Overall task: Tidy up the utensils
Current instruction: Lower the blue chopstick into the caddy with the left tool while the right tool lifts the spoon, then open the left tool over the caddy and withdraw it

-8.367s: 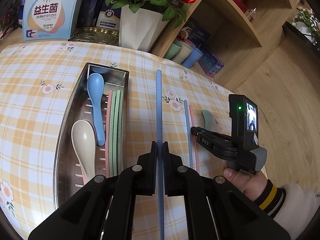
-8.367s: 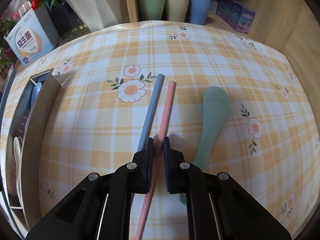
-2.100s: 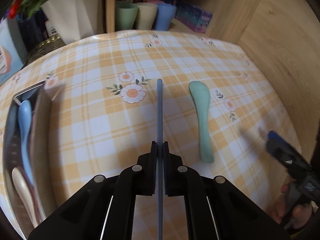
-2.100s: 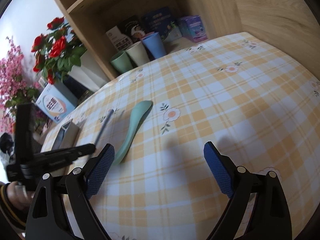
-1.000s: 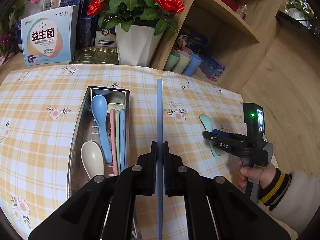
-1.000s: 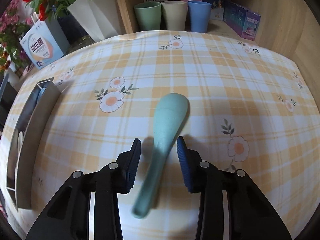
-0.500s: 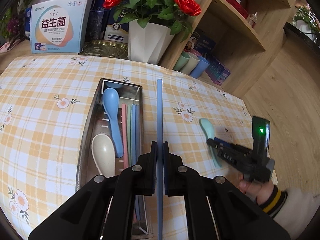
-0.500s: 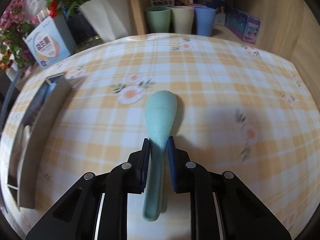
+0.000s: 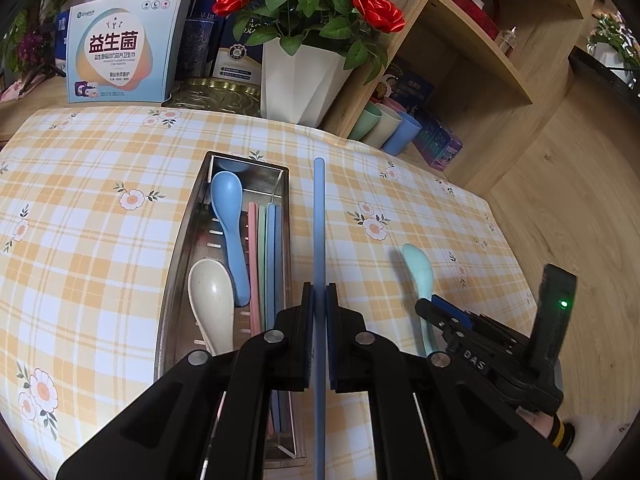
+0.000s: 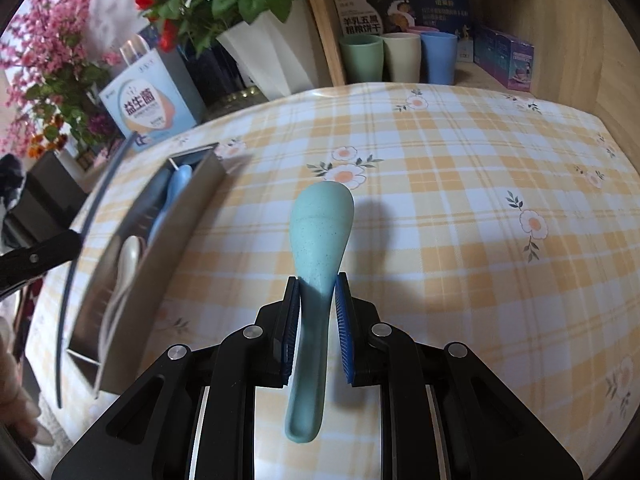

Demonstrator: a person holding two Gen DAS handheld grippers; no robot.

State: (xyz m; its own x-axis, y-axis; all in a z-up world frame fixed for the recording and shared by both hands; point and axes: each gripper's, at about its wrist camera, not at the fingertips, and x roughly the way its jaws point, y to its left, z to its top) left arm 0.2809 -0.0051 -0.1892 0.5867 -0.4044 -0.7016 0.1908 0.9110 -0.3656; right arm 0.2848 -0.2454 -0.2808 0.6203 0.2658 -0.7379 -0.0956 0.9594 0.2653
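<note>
- Covering the worktop (image 9: pixel 100 208) is a yellow-and-white checked cloth with daisies.
- A long steel tray (image 9: pixel 182 248) lies on it, running away from the camera, holding a blue spoon (image 9: pixel 228 216), a cream spoon (image 9: pixel 211 300) and pink, green and blue chopsticks (image 9: pixel 262 256) lengthwise.
- The left hand-held gripper (image 9: pixel 319 300) is clamped on a blue chopstick (image 9: pixel 319 220) pointing straight ahead, just right of the tray.
- The right hand-held gripper (image 10: pixel 317 304) pinches a speckled teal spoon (image 10: pixel 320 232) by its neck, bowl pointing away, above the cloth.
</note>
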